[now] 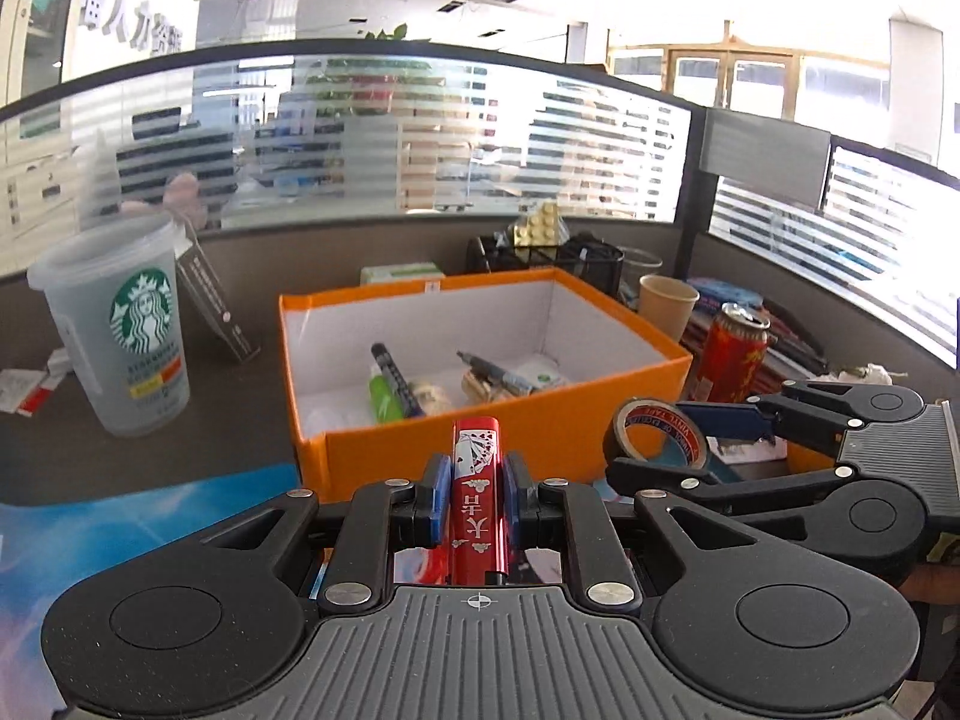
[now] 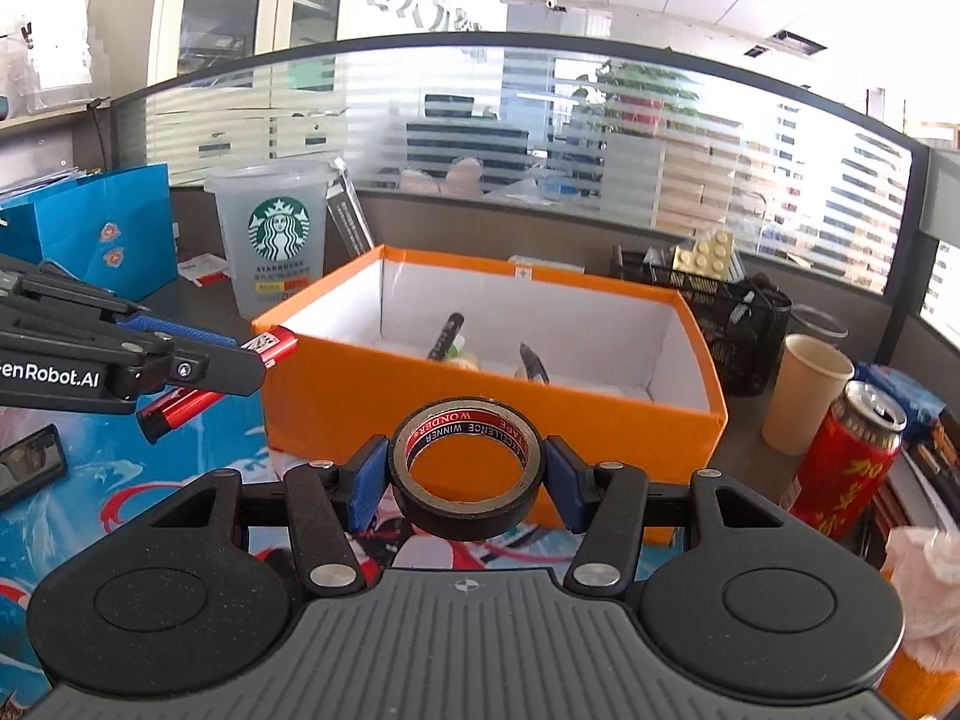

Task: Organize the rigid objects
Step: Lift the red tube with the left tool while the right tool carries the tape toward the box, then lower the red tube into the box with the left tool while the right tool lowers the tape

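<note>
My left gripper is shut on a red playing-card box, held in front of the orange box's near wall. My right gripper is shut on a roll of black tape, held just before the orange box. The tape roll also shows in the left wrist view, and the red card box in the right wrist view. The orange box holds pens and small items.
A Starbucks cup stands left of the box. A red can and a paper cup stand to its right, with a black mesh organiser behind. A blue bag stands far left. A printed mat covers the desk.
</note>
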`<move>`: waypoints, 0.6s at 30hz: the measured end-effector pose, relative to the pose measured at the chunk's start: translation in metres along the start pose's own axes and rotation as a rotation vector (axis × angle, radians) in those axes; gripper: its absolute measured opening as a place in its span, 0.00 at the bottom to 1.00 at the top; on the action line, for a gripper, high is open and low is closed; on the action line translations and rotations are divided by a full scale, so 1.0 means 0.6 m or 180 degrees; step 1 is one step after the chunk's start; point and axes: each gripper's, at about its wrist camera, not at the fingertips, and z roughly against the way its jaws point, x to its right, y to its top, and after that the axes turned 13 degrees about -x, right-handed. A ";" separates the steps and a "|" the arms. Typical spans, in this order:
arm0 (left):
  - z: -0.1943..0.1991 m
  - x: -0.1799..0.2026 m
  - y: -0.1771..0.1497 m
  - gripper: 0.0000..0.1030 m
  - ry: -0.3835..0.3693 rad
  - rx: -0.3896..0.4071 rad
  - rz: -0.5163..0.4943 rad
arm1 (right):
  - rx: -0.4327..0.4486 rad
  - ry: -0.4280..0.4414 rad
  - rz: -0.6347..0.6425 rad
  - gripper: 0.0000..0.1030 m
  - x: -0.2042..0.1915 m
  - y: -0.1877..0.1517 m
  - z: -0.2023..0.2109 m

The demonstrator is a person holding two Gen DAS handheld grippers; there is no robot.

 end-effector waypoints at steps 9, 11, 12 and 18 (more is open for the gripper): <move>-0.015 0.000 0.033 0.16 0.0037 0.0028 0.0004 | 0.0108 -0.0053 0.0047 0.51 0.009 0.035 0.001; -0.023 -0.002 0.041 0.16 0.0039 0.0016 0.0017 | 0.0111 -0.0059 0.0059 0.51 0.013 0.042 -0.002; -0.028 -0.004 0.045 0.16 0.0040 0.0005 0.0028 | 0.0113 -0.0065 0.0059 0.51 0.015 0.046 -0.004; -0.055 -0.012 0.070 0.16 0.0083 -0.0030 0.0041 | 0.0110 -0.0082 0.0074 0.51 0.031 0.066 -0.019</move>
